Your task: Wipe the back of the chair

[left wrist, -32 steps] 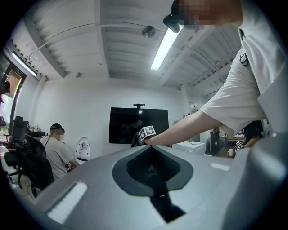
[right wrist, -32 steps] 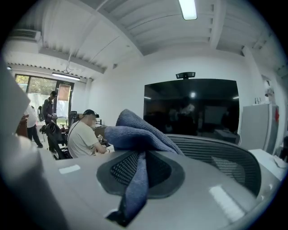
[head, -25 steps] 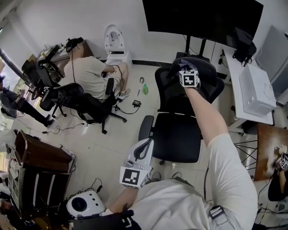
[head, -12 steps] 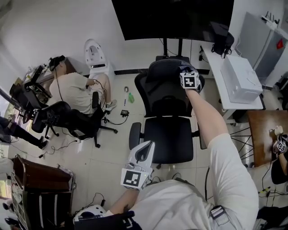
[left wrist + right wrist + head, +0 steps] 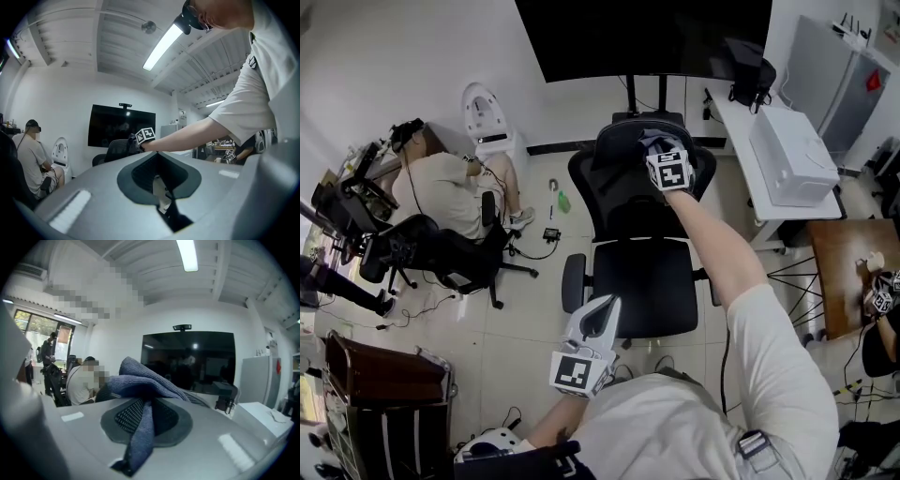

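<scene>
right hand-held gripper (image 5: pixel 667 169): cloth (image 5: pixel 651 142) on chair back (image 5: pixel 619 202) top | left hand-held gripper (image 5: pixel 586 349): low, near seat (image 5: pixel 647 281)

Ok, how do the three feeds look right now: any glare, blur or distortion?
Head view: sharp and evenly lit, fisheye bowing the walls, office chair clear. Left gripper view: dark round vignette, glare off the ceiling tube light. Right gripper view: blue cloth shows its weave up close, background softer, mosaic patch upper left.

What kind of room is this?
Probably an office or lab workroom: a black office chair, a big dark screen on a stand, a white desk. The right hand-held gripper holds a cloth at the chair's back.
</scene>
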The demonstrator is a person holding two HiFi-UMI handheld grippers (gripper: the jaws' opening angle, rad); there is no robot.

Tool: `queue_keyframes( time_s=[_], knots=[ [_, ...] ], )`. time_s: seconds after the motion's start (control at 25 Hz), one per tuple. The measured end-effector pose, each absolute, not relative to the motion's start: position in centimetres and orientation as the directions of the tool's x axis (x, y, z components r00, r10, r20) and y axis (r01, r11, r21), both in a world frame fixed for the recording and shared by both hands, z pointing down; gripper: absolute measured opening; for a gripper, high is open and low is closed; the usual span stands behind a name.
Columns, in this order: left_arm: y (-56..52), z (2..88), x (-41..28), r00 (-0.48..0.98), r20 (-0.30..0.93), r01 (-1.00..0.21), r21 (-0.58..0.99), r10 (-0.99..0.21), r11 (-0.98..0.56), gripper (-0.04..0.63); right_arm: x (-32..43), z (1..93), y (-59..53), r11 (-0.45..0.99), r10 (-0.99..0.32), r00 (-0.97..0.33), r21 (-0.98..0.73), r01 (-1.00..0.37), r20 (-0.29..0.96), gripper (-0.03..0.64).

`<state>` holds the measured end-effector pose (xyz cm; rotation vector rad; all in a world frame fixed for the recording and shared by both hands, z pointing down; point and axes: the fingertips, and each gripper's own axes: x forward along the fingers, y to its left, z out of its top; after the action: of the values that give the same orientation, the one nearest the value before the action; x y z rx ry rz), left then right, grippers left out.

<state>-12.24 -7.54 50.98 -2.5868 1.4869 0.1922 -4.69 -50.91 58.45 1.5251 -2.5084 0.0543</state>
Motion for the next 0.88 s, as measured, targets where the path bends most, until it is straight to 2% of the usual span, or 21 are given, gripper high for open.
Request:
queue_keyframes(
  time_s=[0.16,0.32,0.6,0.8,0.88],
  knots=[
    [-7.3,51.1,-13.0,0.474,-0.190,-0.880,-0.069,-0.860,-0.470,0.077,-12.9,61.4,-49.4,0.564,-0.815,-0.534,0.095,-0.821,0.223,0.043],
    [-6.9,53.2,-14.6,0.415,-0.077,-0.910,-0.029,-0.907,-0.414,0.077,-17.1,65.0,-50.3,0.600,-0.786,-0.560,0.101,-0.794,0.261,0.043],
    [-6.9,55.4,-17.6,0.320,-0.136,-0.947,-0.047,-0.937,-0.317,0.077,-18.6,69.0,-52.5,0.604,-0.775,-0.551,0.108,-0.790,0.309,0.044],
    [-7.3,55.7,-17.7,0.333,-0.075,-0.943,-0.034,-0.940,-0.331,0.077,-19.4,69.6,-52.8,0.629,-0.762,-0.570,0.143,-0.764,0.307,0.043],
    [-7.6,54.7,-17.4,0.349,-0.129,-0.937,-0.065,-0.928,-0.343,0.077,-18.8,69.8,-52.9,0.623,-0.767,-0.562,0.152,-0.767,0.309,0.043]
  ],
)
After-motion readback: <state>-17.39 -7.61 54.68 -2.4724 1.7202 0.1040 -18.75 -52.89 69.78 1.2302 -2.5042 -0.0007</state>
